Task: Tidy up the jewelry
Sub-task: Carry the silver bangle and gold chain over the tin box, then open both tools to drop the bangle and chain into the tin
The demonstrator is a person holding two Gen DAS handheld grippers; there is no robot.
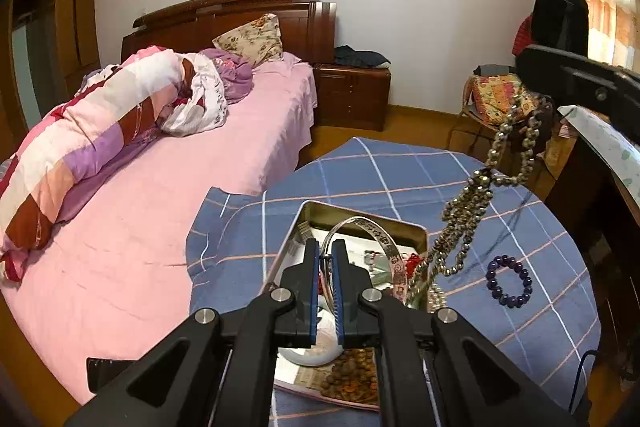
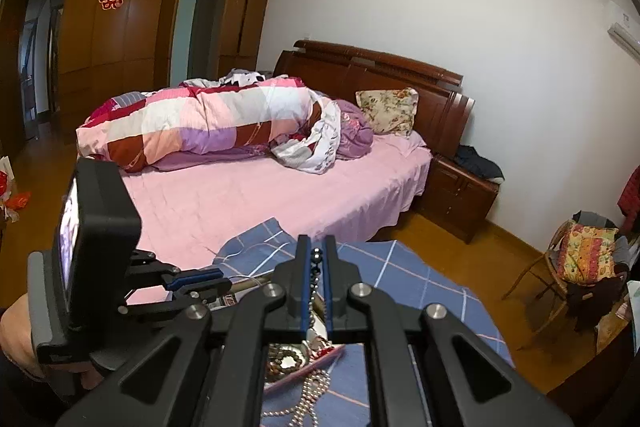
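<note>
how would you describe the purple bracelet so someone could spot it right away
On the blue checked cloth, look right of the open metal tin. The purple bracelet lies flat there alone, a small ring of dark round beads, unlike the long metallic bead necklace hanging above.

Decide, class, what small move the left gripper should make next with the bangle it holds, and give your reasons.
Probably lower it and open. The left gripper is shut on the silver bangle, held upright above the open metal tin, so a short descent should set it inside. The right gripper holds the bead necklace hanging close beside it, so go slowly to avoid tangling.
</note>
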